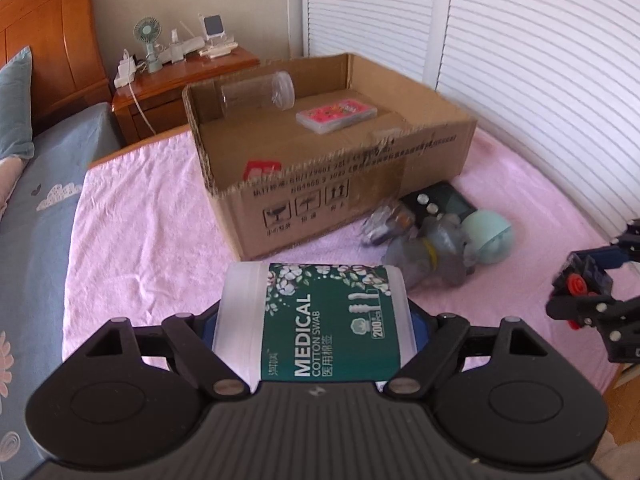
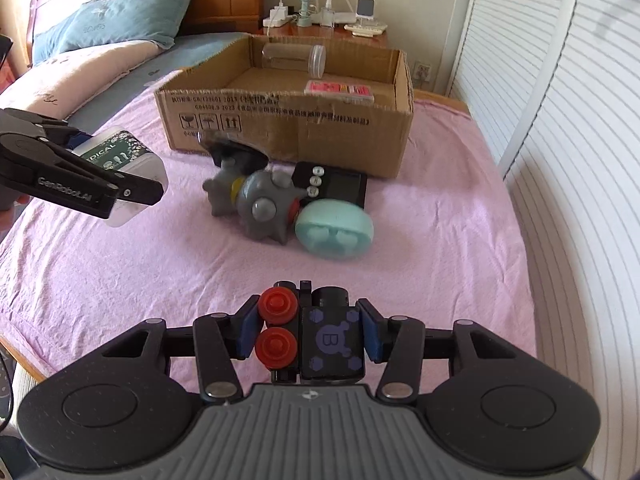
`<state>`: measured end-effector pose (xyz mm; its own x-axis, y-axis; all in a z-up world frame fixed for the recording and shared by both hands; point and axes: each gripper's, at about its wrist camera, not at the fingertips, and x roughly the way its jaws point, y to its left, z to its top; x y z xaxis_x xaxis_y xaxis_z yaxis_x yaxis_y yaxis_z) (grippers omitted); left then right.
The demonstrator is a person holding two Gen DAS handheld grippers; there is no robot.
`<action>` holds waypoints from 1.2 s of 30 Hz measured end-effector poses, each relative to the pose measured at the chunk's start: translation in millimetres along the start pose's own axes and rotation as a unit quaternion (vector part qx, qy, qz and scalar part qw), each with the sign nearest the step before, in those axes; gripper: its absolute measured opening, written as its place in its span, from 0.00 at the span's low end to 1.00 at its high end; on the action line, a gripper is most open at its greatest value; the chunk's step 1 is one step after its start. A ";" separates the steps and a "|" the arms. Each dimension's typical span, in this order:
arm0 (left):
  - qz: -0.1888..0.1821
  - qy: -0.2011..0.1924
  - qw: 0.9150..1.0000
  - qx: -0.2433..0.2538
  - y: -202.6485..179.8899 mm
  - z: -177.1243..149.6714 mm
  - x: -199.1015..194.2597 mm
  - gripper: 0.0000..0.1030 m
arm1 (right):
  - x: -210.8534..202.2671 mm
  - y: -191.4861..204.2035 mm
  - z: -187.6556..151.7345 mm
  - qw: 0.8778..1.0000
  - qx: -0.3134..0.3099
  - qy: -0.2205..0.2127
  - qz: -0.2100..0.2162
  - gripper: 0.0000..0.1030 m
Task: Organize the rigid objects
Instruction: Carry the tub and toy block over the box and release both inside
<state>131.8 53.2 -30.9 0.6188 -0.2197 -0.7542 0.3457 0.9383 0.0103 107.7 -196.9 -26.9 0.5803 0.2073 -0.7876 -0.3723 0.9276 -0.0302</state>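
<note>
My left gripper (image 1: 316,320) is shut on a cotton swab tub (image 1: 320,320) with a green "MEDICAL COTTON SWAB" label, held above the pink sheet in front of the cardboard box (image 1: 320,200). It also shows in the right wrist view (image 2: 120,168). My right gripper (image 2: 310,332) is shut on a black block toy (image 2: 320,336) with two red knobs, and appears at the right edge of the left wrist view (image 1: 588,296). The box (image 2: 288,124) holds a clear jar (image 2: 294,58) and a pink card pack (image 2: 340,90).
On the sheet by the box lie a grey spiked toy (image 2: 260,204), a black timer (image 2: 332,184) and a mint round object (image 2: 336,232). A pillow (image 2: 112,12), a nightstand (image 1: 180,84) with a fan, and louvred doors (image 1: 520,60) surround the bed.
</note>
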 end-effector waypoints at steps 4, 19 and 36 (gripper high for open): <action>-0.002 -0.023 1.000 0.004 4.7 26.8 -13.3 0.80 | -8.2 -5.8 23.8 1.000 -0.012 -0.023 0.011 0.54; 0.066 -0.059 0.996 -0.030 40.2 142.4 75.0 0.83 | 13.9 -27.8 129.6 0.996 -0.047 -0.077 0.012 0.54; 0.049 -0.053 0.997 -0.030 33.4 79.1 1.7 0.90 | 79.4 -30.6 201.2 0.997 -0.031 -0.064 0.009 0.57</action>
<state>200.2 63.0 20.1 0.7201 -0.1500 -0.6775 0.2387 0.9703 0.0389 310.8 -146.3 35.3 0.6595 0.2649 -0.7035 -0.4251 0.9033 -0.0584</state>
